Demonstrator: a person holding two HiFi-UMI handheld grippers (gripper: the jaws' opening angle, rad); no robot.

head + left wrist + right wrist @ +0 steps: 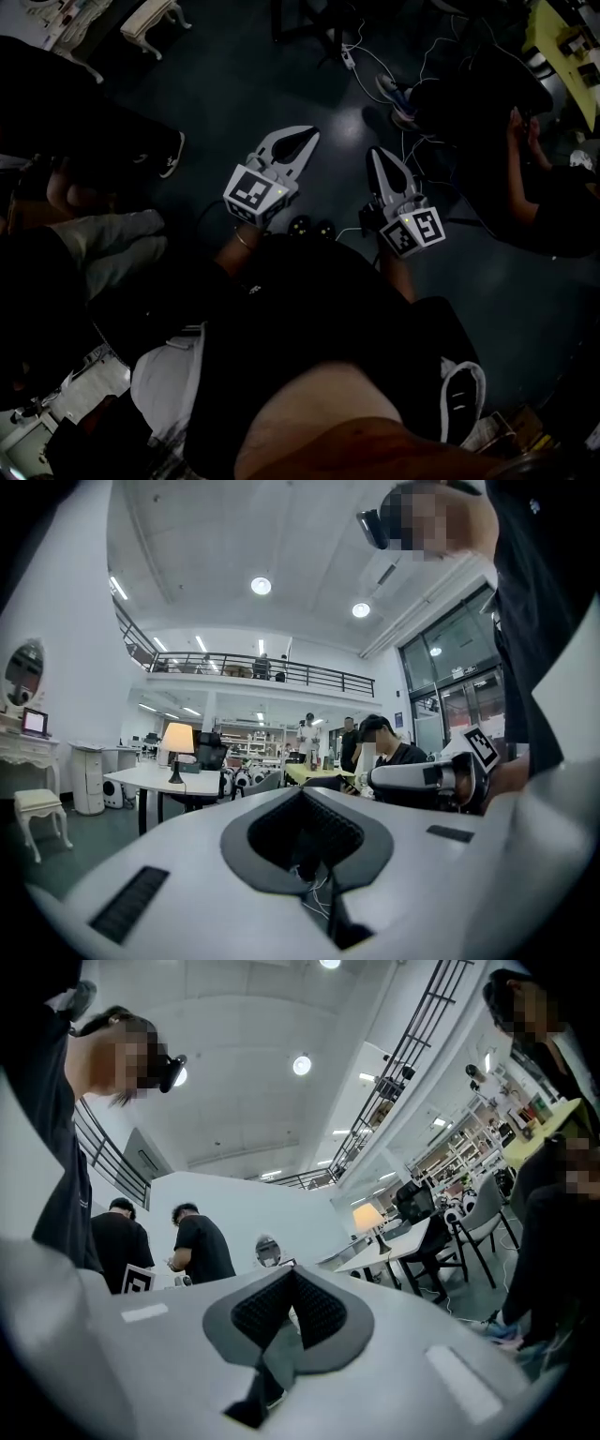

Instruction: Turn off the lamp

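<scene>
Both pairs of tongs are held out side by side in front of the torso (pixel 319 309), with a gap between them. The left tongs (pixel 307 136) point level, tips angled slightly toward the other pair, jaws together with nothing between them. The right tongs (pixel 379 153) tilt a little upward, jaws likewise closed and empty. On each, the marker cube sits at the end nearest the torso. The left wrist (pixel 241 240) and right forearm (pixel 400 274) run back to the torso.

The left gripper (pixel 305 797) and right gripper (pixel 289 1275) are matt grey plastic with dark ribbed pads. The lamp (pixel 177 746) has a cloth-looking shade, and the table (pixel 192 780) is smooth and white.
</scene>
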